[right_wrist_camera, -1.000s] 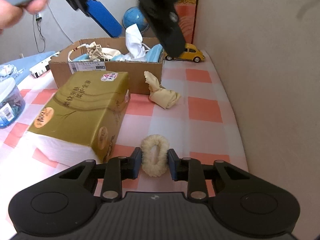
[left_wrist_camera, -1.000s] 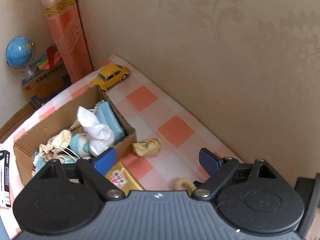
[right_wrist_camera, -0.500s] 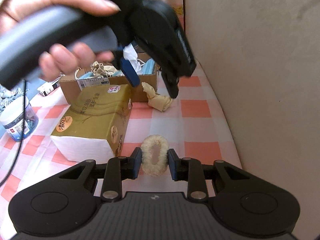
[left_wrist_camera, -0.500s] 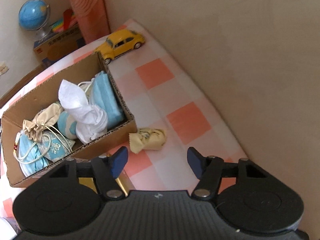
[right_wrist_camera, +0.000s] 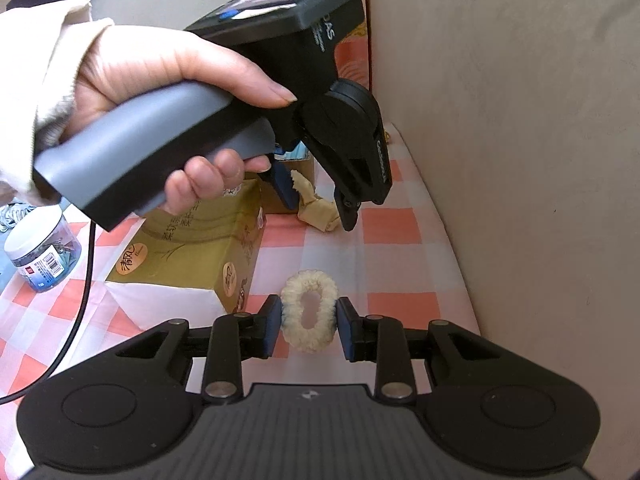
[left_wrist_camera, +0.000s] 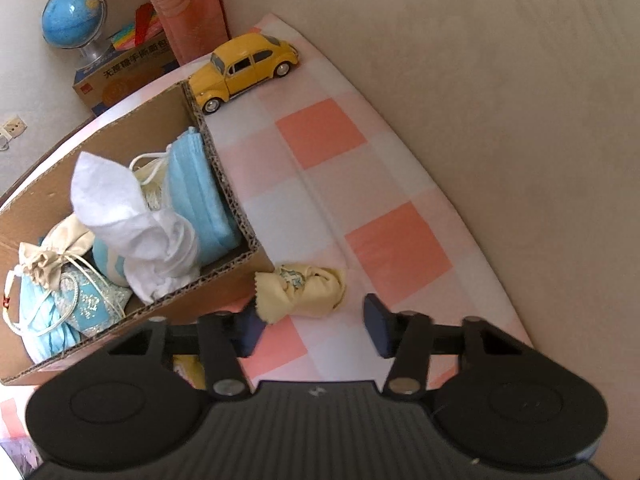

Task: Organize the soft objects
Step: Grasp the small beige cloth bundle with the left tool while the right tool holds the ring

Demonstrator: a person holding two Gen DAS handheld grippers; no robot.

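Note:
A crumpled pale-yellow cloth [left_wrist_camera: 304,288] lies on the checked tablecloth beside the open cardboard box [left_wrist_camera: 228,184]. The box holds a white cloth [left_wrist_camera: 132,216], blue face masks [left_wrist_camera: 200,200] and a drawstring pouch [left_wrist_camera: 52,256]. My left gripper [left_wrist_camera: 313,330] points steeply down over the yellow cloth. Its jaws are closing with the cloth between them: the left pad touches the cloth's edge, the right pad stands apart. In the right wrist view the left gripper [right_wrist_camera: 318,206] straddles the same yellow cloth [right_wrist_camera: 320,214]. My right gripper [right_wrist_camera: 309,320] is shut on a fluffy cream scrunchie [right_wrist_camera: 308,312].
A yellow toy car [left_wrist_camera: 244,68] stands behind the box, with a globe [left_wrist_camera: 72,20] beyond the table's end. A gold tissue pack [right_wrist_camera: 192,256] and a clear jar [right_wrist_camera: 40,256] sit to the left. The beige wall [right_wrist_camera: 520,160] runs along the right edge.
My left gripper came down over the yellow cloth and its jaws narrowed. In the right wrist view the hand holding it dropped lower. The right gripper kept its hold on the scrunchie.

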